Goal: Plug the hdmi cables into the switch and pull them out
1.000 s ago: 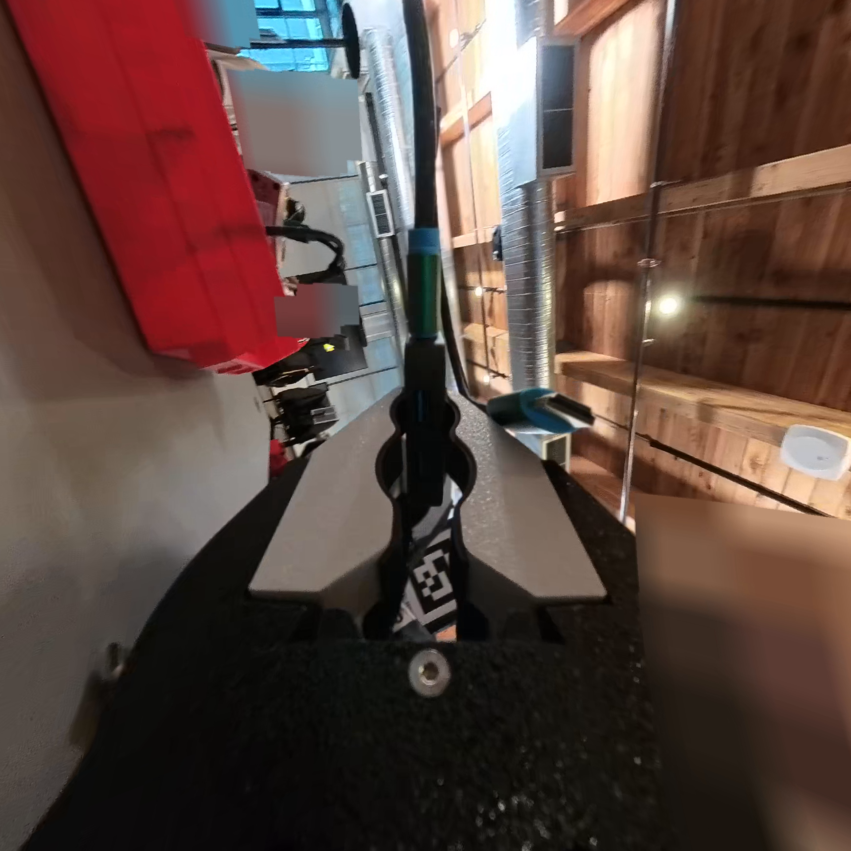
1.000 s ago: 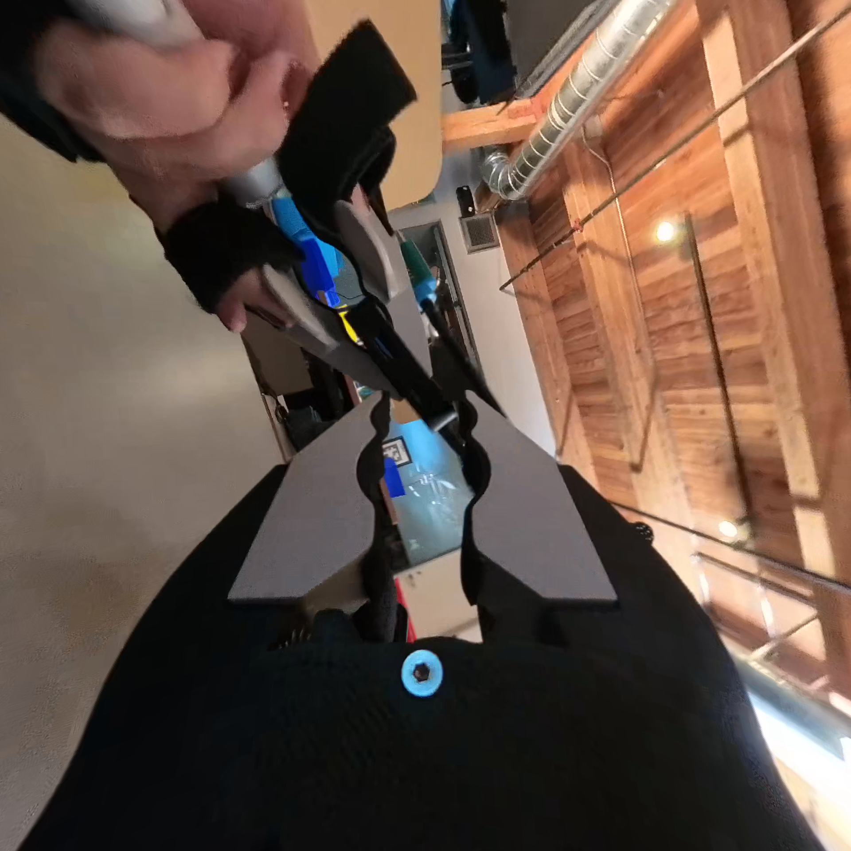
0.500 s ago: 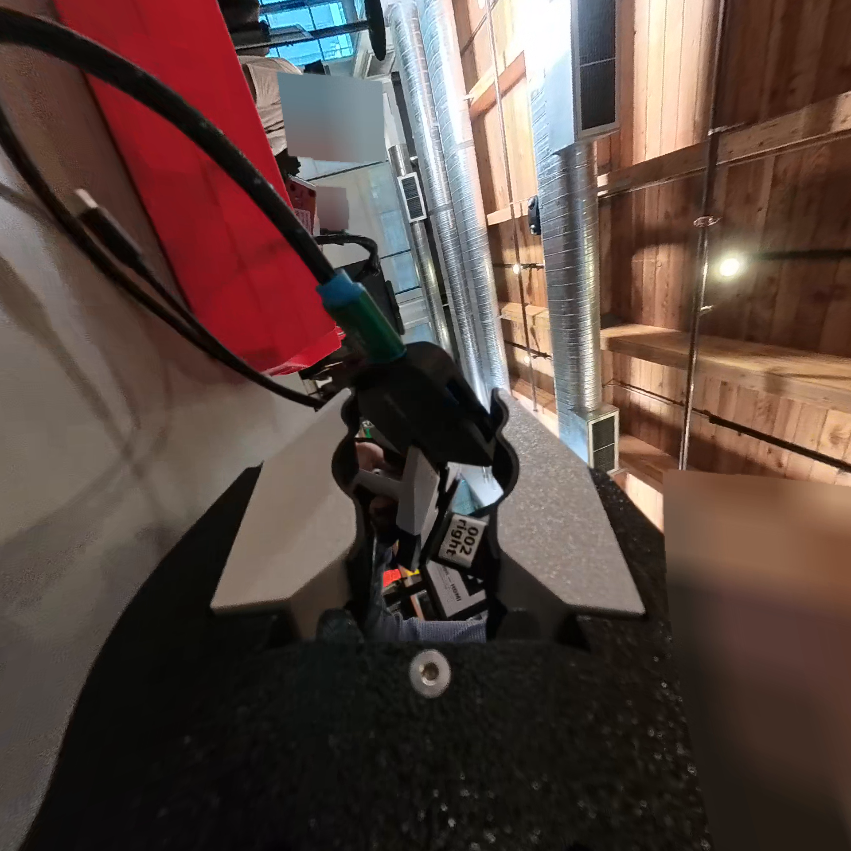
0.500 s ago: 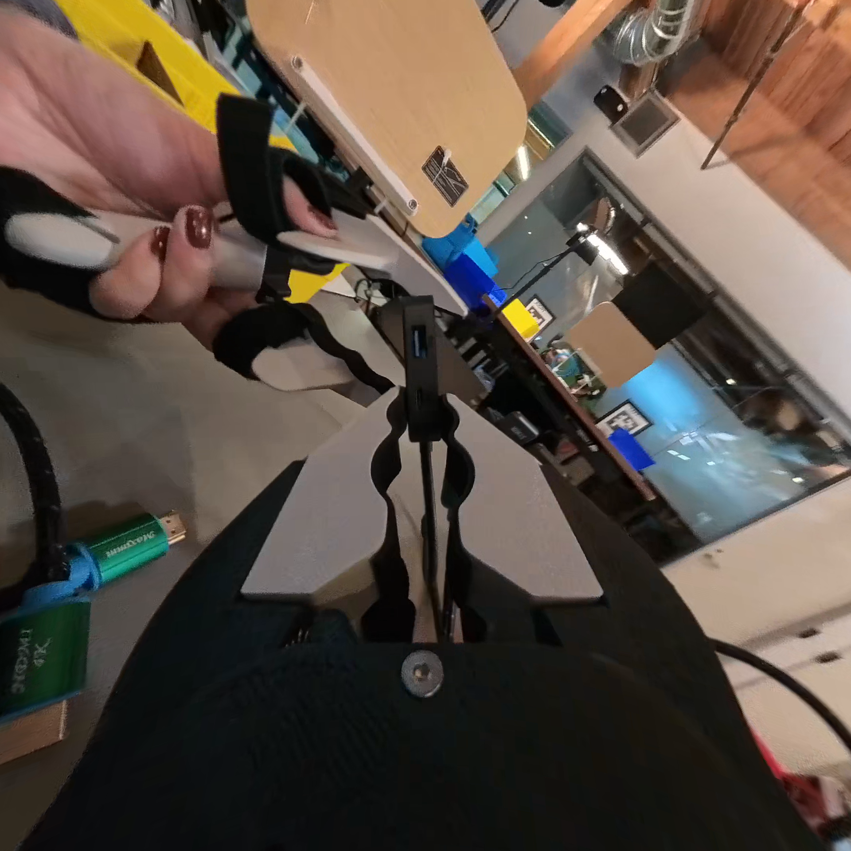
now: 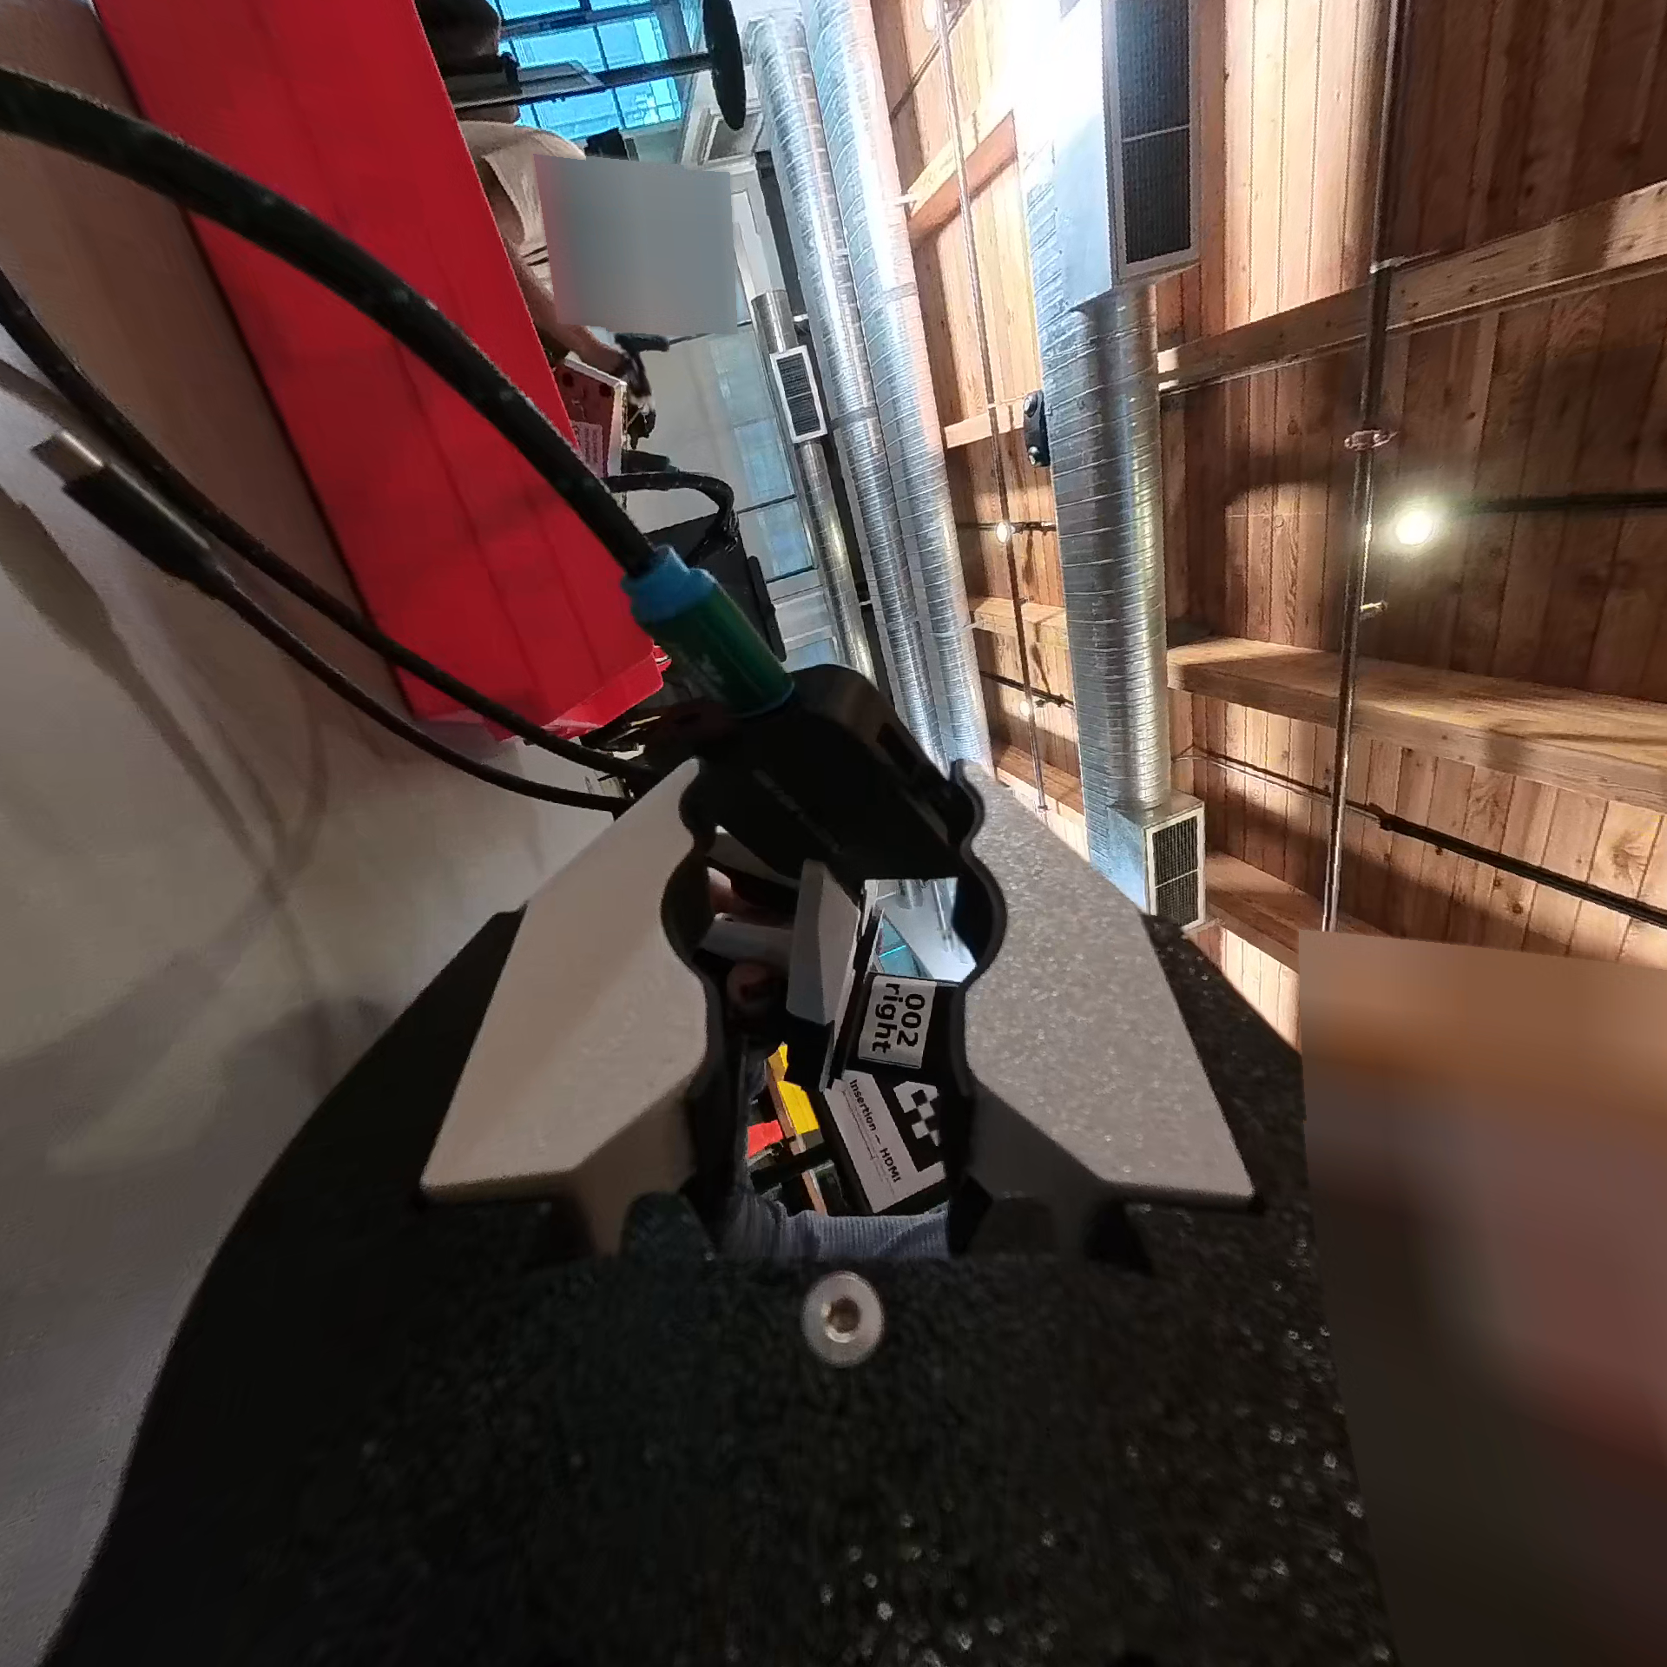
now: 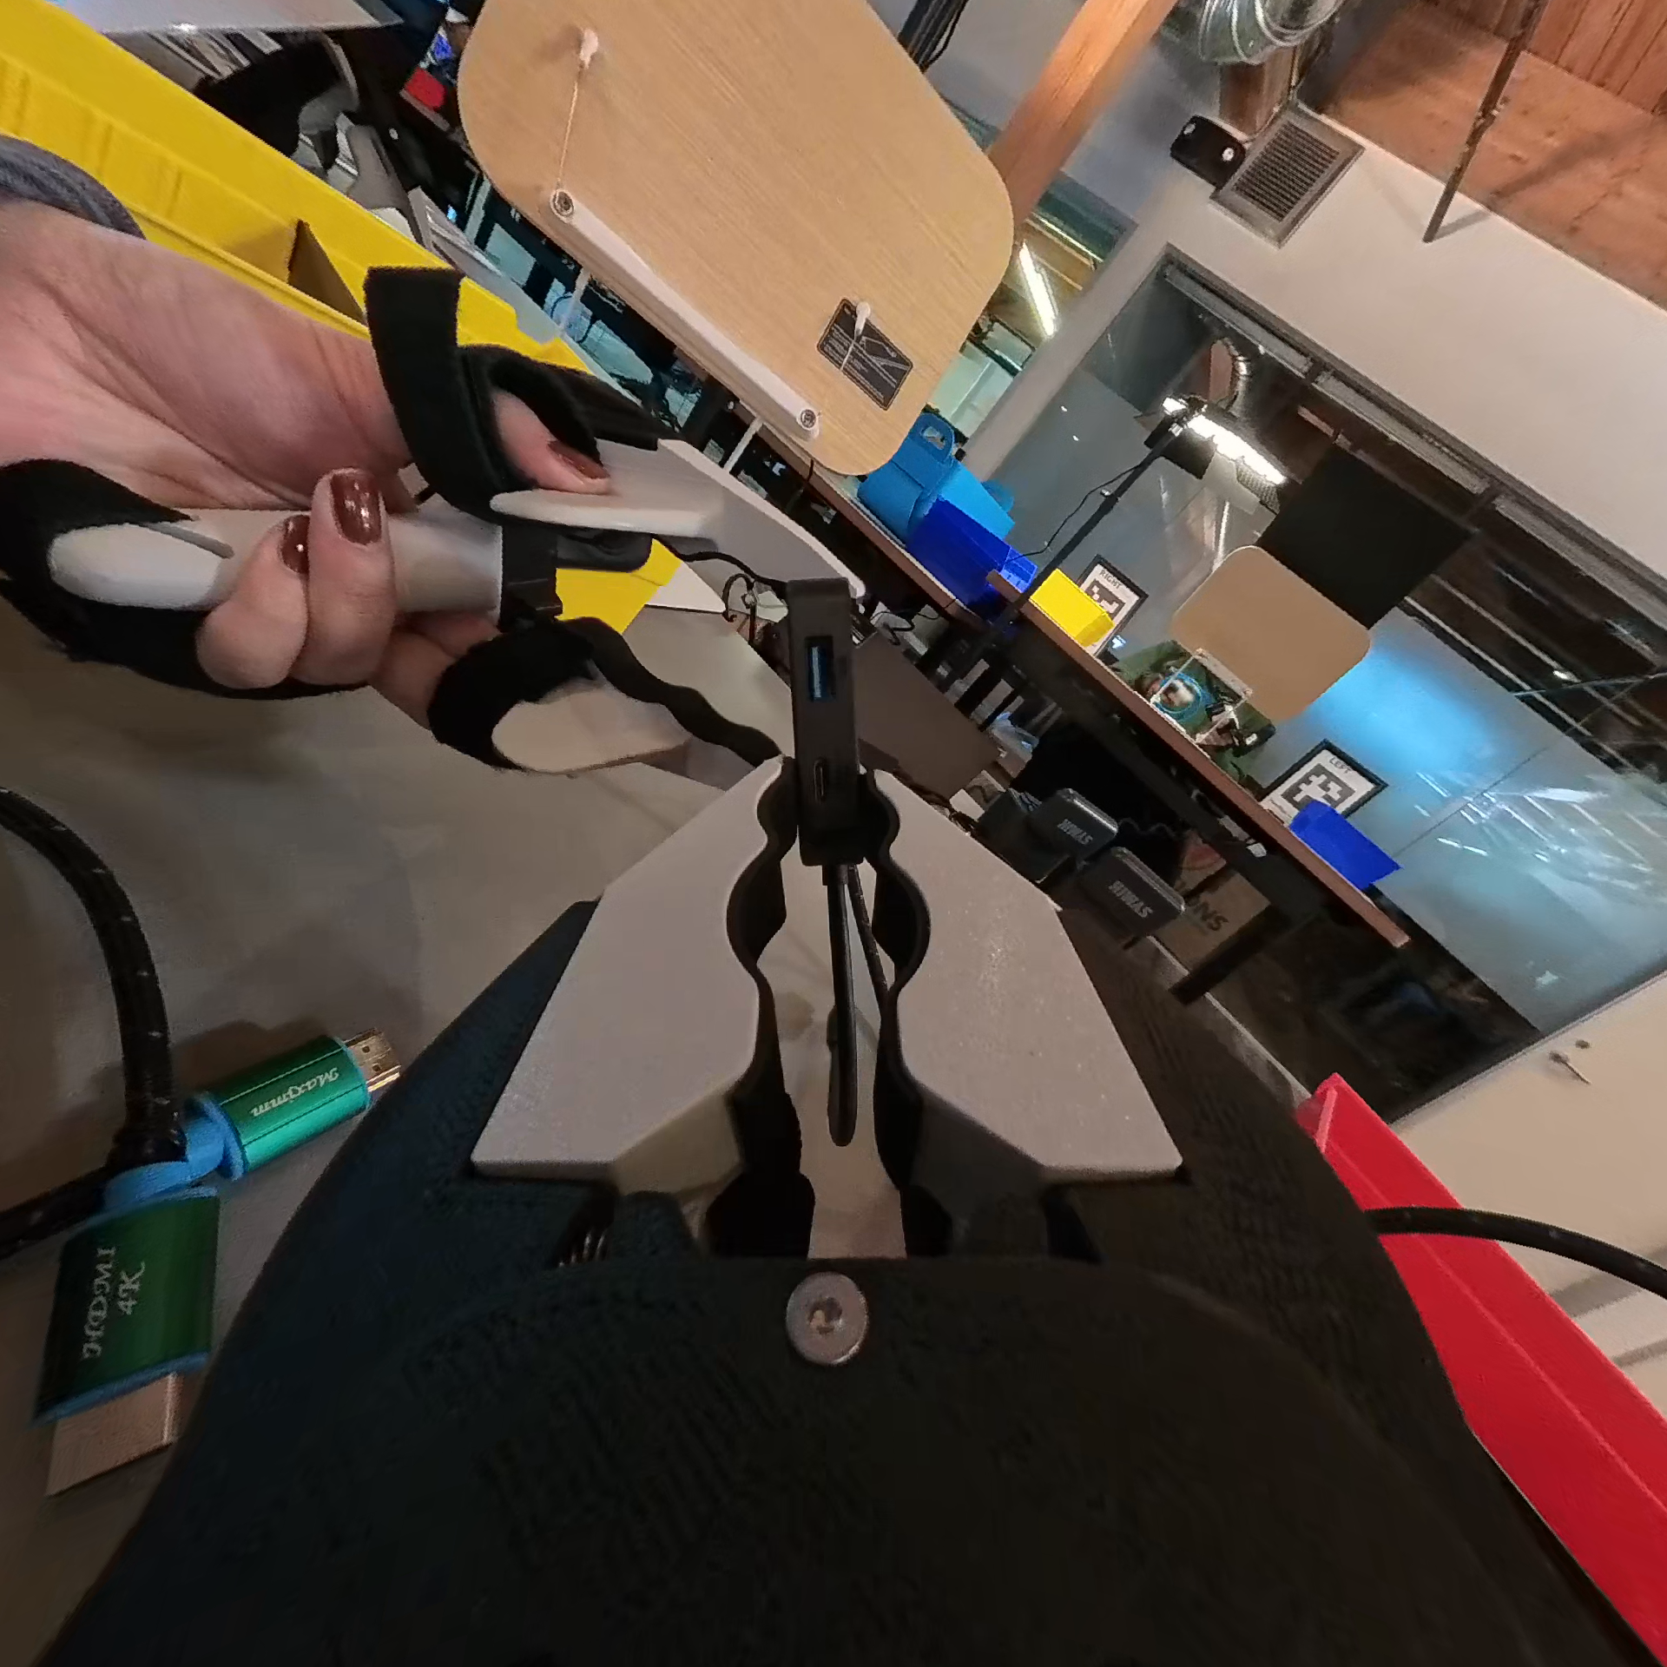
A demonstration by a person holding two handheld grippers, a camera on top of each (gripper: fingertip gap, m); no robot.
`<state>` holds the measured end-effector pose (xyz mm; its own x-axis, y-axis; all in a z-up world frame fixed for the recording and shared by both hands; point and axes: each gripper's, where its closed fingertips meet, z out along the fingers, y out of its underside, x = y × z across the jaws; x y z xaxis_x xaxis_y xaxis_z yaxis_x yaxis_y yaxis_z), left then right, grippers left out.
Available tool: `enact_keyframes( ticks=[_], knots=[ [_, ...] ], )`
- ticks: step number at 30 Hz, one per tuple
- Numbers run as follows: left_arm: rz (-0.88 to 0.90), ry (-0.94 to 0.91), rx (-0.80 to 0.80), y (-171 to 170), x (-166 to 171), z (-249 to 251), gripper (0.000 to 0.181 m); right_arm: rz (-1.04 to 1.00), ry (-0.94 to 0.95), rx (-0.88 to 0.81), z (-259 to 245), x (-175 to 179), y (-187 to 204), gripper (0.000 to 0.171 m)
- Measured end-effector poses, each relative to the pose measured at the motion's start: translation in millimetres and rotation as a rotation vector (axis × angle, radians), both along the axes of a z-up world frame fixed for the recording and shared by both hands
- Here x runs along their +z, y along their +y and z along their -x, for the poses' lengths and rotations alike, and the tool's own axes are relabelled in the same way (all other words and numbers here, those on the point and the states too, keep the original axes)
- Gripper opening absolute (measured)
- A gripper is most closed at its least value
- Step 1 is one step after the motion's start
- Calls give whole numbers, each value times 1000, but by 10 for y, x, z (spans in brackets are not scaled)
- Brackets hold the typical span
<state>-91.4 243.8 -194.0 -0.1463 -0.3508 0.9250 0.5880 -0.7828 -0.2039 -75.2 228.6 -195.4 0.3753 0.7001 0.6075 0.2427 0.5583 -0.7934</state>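
Note:
The black switch [image 6: 816,686] stands edge-on, and my right gripper [image 6: 825,812] is shut on its near end. In the left wrist view the switch [image 5: 794,758] lies across the tips of my left gripper [image 5: 828,812], which is open. A green HDMI plug [image 5: 713,649] on a braided black cable appears seated in the switch's far end. That end is hidden in the right wrist view. Two more green plugs [image 6: 289,1109] [image 6: 126,1299] lie loose on the table [image 6: 361,857]. The left gripper's fingers [image 6: 704,514], held by a hand, bracket the switch.
A red bin [image 5: 406,361] stands on the table behind the switch and also shows in the right wrist view [image 6: 1488,1353]. A yellow bin [image 6: 180,180] and a wooden panel [image 6: 749,198] are beyond the hand. A thin black cable with a small plug [image 5: 72,460] trails over the table. Left and right tips are no more than a few centimetres apart.
A second ago my left gripper was shut on the switch and my right was open. The right has since shut on the switch and the left has opened; both views have swung round.

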Motion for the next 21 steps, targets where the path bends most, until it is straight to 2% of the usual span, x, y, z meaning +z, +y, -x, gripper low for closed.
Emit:
enact_keyframes(
  ticks=[4,9,14,17,21],
  knots=[
    [-55,41,27,0,16,47,40,-25,3,-24,-7,2,20,12],
    [-162,343,170,76,-115,177,38,-169,15,-131,-69,90,68,12],
    [-249,616,243,112,-272,196,39,-416,-1,-257,-130,223,24,12],
    [-287,704,296,131,-319,238,37,-585,-57,-314,-94,244,-55,12],
    [-335,806,389,166,-315,358,35,-653,-84,-298,-14,215,-150,12]
  ],
)
